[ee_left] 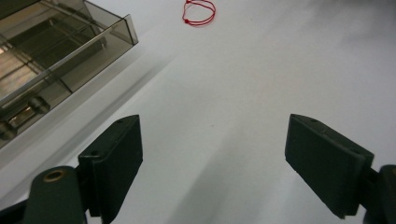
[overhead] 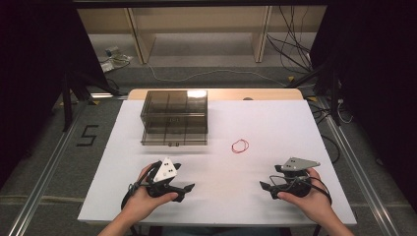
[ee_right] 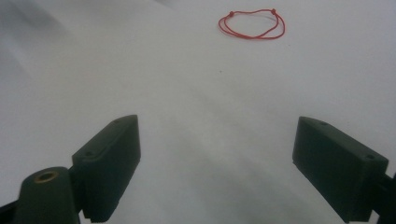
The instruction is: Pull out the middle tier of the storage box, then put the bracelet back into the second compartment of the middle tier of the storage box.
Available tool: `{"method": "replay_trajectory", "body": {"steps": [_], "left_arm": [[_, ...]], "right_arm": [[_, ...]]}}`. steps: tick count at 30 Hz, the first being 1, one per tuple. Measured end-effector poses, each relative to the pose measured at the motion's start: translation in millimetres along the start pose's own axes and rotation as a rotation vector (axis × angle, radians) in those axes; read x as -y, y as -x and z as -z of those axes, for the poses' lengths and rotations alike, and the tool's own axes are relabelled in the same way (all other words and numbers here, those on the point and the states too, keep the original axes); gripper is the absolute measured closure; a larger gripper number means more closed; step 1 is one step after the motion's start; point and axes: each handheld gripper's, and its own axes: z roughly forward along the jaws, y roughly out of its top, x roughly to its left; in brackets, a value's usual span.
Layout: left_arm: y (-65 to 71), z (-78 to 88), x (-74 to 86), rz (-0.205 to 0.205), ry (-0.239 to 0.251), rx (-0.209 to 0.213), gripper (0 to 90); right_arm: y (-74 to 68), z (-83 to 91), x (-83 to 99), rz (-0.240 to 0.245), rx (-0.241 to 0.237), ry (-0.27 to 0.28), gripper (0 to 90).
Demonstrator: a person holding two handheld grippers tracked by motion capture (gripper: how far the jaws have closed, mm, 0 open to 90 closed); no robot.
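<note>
Ahead of the right hand-held gripper (overhead: pixel 269 189), jaws spread wide and empty, lies the thin red cord loop (ee_right: pixel 252 24), flat on the white bench (overhead: pixel 275 123). Likely failure: pads skid over the limp cord. The left hand-held gripper (overhead: pixel 183 189), equally agape, risks bumping the smoky transparent plastic compartment box (ee_left: pixel 51 56) to its left.
</note>
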Motion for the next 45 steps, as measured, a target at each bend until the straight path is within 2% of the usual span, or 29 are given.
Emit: {"method": "replay_trajectory", "body": {"steps": [7,12,16,23,31,40,45], "left_arm": [[-3.6,-3.3,3.3,-0.027,-0.011,-0.01,19.5],[-2.8,-6.0,4.0,-0.022,-0.02,0.005,19.5],[-1.8,-8.0,3.3,-0.035,-0.028,0.009,19.5],[-4.4,-8.7,4.1,-0.016,-0.027,0.004,19.5],[-2.9,-8.9,4.5,-0.021,-0.031,0.016,19.5],[-3.3,-12.5,4.0,-0.001,-0.039,0.024,19.7],[-4.2,-11.7,4.5,0.01,-0.038,0.02,19.8]], "right_arm": [[-1.2,-3.8,-0.6,0.01,-0.006,-0.01,15.9],[-0.1,-1.2,0.0,0.005,-0.001,-0.004,15.9],[1.0,1.0,1.5,0.005,0.004,-0.003,15.9],[0.8,1.5,0.6,0.008,0.005,0.004,15.9],[1.4,-5.4,-2.7,-0.003,0.003,-0.006,16.0],[-1.7,-7.0,-6.3,0.033,-0.02,0.008,16.4],[-3.6,-16.1,-18.0,0.064,-0.014,0.022,18.6]]}}
